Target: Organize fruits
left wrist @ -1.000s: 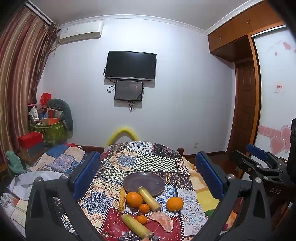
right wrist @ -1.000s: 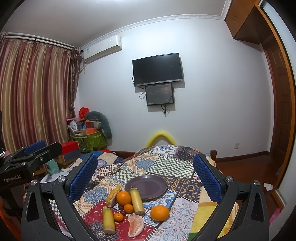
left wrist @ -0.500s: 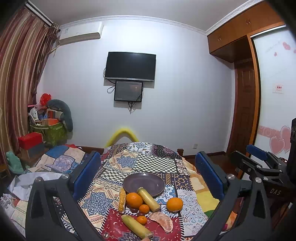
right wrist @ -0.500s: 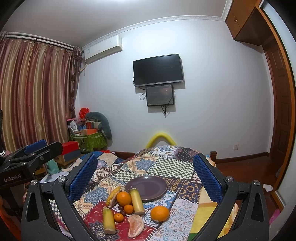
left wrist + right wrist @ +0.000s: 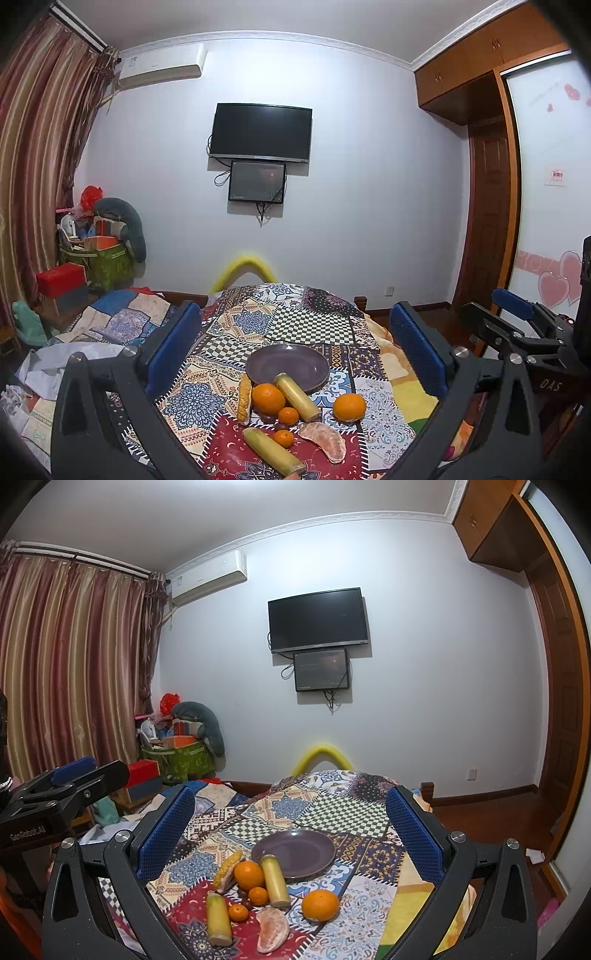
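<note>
An empty dark purple plate (image 5: 287, 365) (image 5: 293, 851) sits on the patchwork cloth. In front of it lie two large oranges (image 5: 268, 398) (image 5: 349, 407), two small mandarins (image 5: 288, 415) (image 5: 283, 438), two pale yellow stalks (image 5: 297, 397) (image 5: 272, 450), a corn cob (image 5: 244, 397) and a peeled citrus segment (image 5: 325, 439). My left gripper (image 5: 295, 350) stands open above the table, well back from the fruit, holding nothing. My right gripper (image 5: 290, 829) is likewise open and empty; the large orange (image 5: 320, 904) and peeled segment (image 5: 272, 930) lie nearest it.
The cloth-covered table (image 5: 306, 325) drops off at its right edge. A yellow foam arc (image 5: 246, 266) rises behind the far edge. Boxes and a green bin (image 5: 99, 258) crowd the left corner. Each gripper shows in the other's view (image 5: 524, 332) (image 5: 55, 797).
Both views have drifted very slightly; the fruit and plate have not moved and both grippers stay open.
</note>
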Motion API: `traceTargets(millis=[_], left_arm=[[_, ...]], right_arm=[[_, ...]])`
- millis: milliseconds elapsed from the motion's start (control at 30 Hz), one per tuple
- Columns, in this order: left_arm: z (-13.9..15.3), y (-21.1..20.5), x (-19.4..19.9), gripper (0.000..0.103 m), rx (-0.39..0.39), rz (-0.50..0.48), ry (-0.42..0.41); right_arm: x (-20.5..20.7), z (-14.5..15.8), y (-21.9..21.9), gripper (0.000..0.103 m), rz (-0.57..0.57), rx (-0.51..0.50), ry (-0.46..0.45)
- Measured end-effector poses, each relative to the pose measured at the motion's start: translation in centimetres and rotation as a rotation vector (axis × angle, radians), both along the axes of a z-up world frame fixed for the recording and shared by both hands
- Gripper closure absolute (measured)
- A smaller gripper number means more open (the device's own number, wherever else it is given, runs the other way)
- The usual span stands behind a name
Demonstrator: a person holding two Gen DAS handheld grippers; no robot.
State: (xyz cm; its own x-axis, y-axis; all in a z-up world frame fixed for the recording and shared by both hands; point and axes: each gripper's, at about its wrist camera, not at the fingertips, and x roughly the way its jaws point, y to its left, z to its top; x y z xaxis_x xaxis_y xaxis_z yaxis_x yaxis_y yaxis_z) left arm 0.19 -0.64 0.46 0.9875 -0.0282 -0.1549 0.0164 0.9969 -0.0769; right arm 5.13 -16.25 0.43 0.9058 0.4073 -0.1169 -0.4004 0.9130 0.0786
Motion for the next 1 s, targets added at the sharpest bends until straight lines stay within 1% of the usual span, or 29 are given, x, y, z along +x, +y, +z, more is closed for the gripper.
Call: traceTargets(millis=[367, 533, 633, 733, 867, 1000], left_arm=[[0.1, 0.1, 0.2, 0.0, -0.002, 0.003, 0.006], [-0.5, 0.4, 1.2, 0.0, 0.004, 0.004, 0.034], [-1.3, 0.7, 2.4, 0.0, 0.011, 0.02, 0.07], [-2.7, 1.1, 4.1, 0.0, 0.011, 0.021, 0.13], [-5.3, 1.9, 6.3, 0.0, 0.0, 0.014, 0.222], [-7.7, 2.6, 8.3, 0.0, -0.01, 0.023, 0.299]], right_arm=[[0.2, 0.0, 0.0, 0.0, -0.002, -0.003, 0.007], [1.2, -0.7, 0.0, 0.0, -0.008, -0.015, 0.034], [2.2, -1.6, 0.2, 0.0, -0.015, -0.031, 0.07], [3.2, -2.7, 0.4, 0.0, -0.022, -0.059, 0.106], [4.6, -4.6, 0.8, 0.0, -0.04, -0.117, 0.148], [6.0, -6.4, 1.2, 0.0, -0.032, -0.139, 0.212]])
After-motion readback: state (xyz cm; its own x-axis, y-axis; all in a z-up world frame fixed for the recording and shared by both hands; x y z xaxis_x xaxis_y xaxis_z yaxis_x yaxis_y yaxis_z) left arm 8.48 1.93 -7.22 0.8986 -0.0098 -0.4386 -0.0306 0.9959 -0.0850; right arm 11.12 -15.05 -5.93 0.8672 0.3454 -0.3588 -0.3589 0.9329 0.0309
